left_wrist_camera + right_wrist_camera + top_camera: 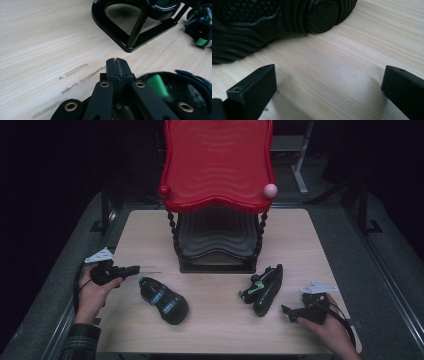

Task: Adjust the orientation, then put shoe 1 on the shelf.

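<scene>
Just right of our closed, empty left tool lies a shoe; we should spread it first, like our gaping right tool.

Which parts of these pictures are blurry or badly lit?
High view: the room around the table is nearly black, the red shelf bright. Left gripper view: the shoe beside the jaws is out of focus. Right gripper view: the near jaws are soft, the shoe sole dark.
</scene>
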### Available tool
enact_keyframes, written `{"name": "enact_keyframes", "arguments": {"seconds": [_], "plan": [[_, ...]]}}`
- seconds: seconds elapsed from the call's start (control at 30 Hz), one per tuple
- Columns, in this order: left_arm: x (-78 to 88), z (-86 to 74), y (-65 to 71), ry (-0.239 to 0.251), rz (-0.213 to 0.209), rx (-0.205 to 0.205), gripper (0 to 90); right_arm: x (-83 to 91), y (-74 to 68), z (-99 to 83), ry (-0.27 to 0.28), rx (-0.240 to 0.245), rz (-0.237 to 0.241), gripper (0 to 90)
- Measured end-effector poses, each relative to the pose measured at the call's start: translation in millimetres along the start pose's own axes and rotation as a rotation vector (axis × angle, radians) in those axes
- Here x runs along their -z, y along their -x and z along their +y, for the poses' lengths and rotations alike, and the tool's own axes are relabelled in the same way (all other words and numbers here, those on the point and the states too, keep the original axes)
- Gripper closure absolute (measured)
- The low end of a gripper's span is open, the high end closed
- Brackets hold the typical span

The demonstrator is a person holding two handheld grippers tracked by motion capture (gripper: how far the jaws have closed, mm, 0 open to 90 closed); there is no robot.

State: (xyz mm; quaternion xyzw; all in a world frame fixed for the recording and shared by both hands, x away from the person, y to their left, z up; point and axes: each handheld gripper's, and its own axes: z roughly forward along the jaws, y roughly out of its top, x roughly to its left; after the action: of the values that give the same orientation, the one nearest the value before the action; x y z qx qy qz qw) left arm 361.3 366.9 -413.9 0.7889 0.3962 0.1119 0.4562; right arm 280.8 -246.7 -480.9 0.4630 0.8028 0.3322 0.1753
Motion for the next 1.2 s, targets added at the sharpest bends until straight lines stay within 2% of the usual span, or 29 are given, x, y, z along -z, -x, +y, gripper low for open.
{"name": "enact_keyframes", "arguments": {"seconds": [0.03, 0.07, 0.13, 0.2, 0.27, 0.33, 0.5, 0.53, 0.7, 0.8, 1.0, 1.2], "plan": [[-11.7, -1.2, -3.4, -0.019, -0.008, 0.01, 90.0, 0.0, 0.0, 0.0, 0.0, 0.0, 0.0, 0.0], [-11.7, -1.2, -3.4, -0.019, -0.008, 0.01, 90.0, 0.0, 0.0, 0.0, 0.0, 0.0, 0.0, 0.0], [-26.9, -5.4, -9.6, -0.052, -0.021, 0.028, 90.0, 0.0, 0.0, 0.0, 0.0, 0.0, 0.0, 0.0], [-30.5, -6.6, -11.0, -0.055, -0.028, 0.03, 90.0, 0.0, -0.1, -0.1, 0.0, 0.0, 0.0, 0.0], [-38.1, -9.2, -11.6, -0.069, -0.063, 0.037, 90.0, 0.1, -0.1, -0.2, 0.001, 0.001, 0.001, 0.0], [-42.3, -10.6, -10.1, -0.085, -0.079, 0.035, 90.0, 0.1, -0.2, -0.2, 0.001, 0.001, 0.001, 0.0], [-46.8, -13.0, -8.0, -0.127, -0.091, 0.011, 90.0, 0.7, -0.4, -0.8, 0.0, 0.004, 0.004, 0.0], [-43.6, -12.5, -6.9, -0.143, -0.079, -0.007, 90.0, 1.2, -0.8, -1.3, 0.0, 0.004, 0.005, 0.0], [-33.4, -18.7, -3.4, -0.148, -0.055, -0.015, 90.0, 1.5, -1.1, -1.7, 0.0, 0.005, 0.007, 0.0], [-21.8, -25.9, -1.8, -0.154, -0.049, -0.02, 90.0, 1.6, -1.2, -1.6, 0.0, 0.005, 0.007, 0.0], [-4.0, -39.2, 6.0, -0.157, -0.045, -0.003, 90.0, 1.6, -1.3, -1.7, 0.0, 0.008, 0.009, 0.0], [11.5, -51.6, 19.3, -0.16, -0.042, -0.023, 90.0, 1.7, -1.5, -1.9, 0.0, 0.008, 0.009, 0.0]]}}
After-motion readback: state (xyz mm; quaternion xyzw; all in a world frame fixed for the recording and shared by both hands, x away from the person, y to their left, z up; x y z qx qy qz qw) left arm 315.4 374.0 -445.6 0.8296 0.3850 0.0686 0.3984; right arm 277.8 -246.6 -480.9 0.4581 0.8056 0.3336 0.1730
